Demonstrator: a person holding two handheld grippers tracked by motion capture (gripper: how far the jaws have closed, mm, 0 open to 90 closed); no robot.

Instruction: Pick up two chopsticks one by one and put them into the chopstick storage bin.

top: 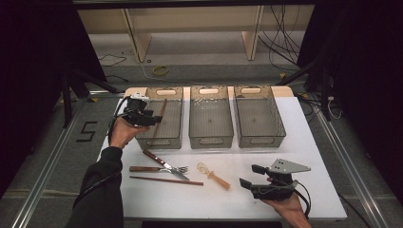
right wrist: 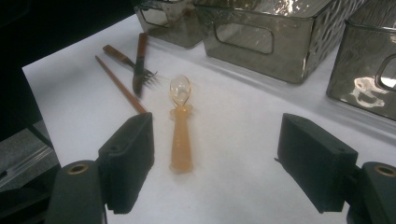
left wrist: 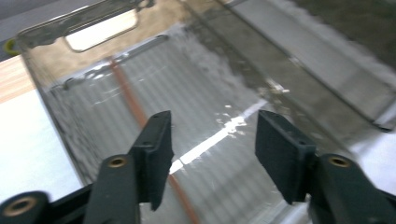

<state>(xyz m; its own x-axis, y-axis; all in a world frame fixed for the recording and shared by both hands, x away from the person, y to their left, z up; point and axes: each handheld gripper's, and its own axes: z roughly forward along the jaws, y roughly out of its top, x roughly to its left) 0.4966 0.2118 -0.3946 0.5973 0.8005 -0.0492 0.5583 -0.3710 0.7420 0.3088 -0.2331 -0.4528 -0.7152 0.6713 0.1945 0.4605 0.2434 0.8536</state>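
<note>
Chopstick [top: 160, 116] in the left bin [top: 177, 141] — left gripper [top: 154, 119] released above it.
The chopstick lies inside the bin, leaning toward the rim at 12 o'clock; the left gripper's jaws stand apart with nothing between them. On the table [top: 266, 156] at 6 o'clock from the bins lie a second chopstick [top: 166, 180], two forks [top: 164, 165] and a spoon [right wrist: 180, 128]. The right gripper [right wrist: 217, 163] — jaws wide, empty — points at the spoon.
</note>
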